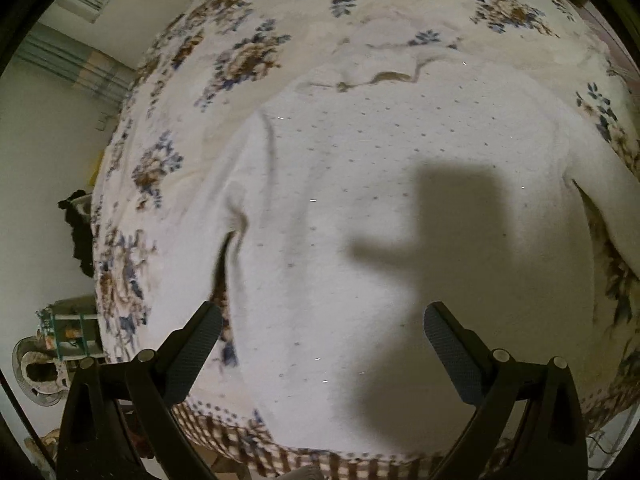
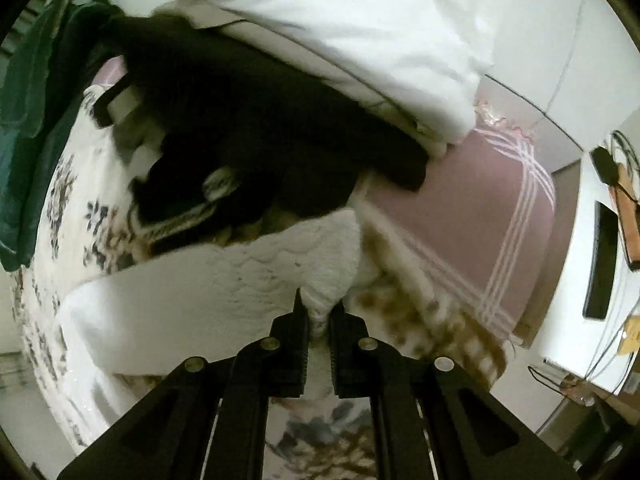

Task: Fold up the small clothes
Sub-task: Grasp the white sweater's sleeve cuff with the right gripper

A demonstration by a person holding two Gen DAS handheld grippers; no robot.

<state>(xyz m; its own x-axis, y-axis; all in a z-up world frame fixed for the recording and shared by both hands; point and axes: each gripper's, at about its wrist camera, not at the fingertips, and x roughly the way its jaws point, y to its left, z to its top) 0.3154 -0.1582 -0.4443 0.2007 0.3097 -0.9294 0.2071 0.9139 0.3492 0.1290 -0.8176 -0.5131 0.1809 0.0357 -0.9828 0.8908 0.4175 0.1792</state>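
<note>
On the bed, over a floral blanket (image 1: pixel 168 152), a white sweater (image 1: pixel 400 220) was spread flat, its body covering most of the middle of the blanket and reaching almost to the near edge with its checked border. One sleeve was laid along the left side of the body, and the other was seen at the right side, running off toward the right edge. Small dots were scattered over the knit, and a hard-edged shadow was cast across its middle.

The left gripper (image 1: pixel 322 334) was held released above the lower part of the sweater, its jaws spread wide with nothing between them; whether the fingers touched the cloth could not be told.

In the right wrist view, the right gripper (image 2: pixel 319 320) was clenched on a fold of the sweater (image 2: pixel 224 276), a tuft of white knit being pinched between its fingers (image 2: pixel 298 330). Beyond it, a pile of dark clothing (image 2: pixel 248 120) was heaped on the blanket (image 2: pixel 76 208), with white bedding (image 2: pixel 360 28) behind it and a mauve sheet (image 2: pixel 472 208) with white stripes to the right.
</note>
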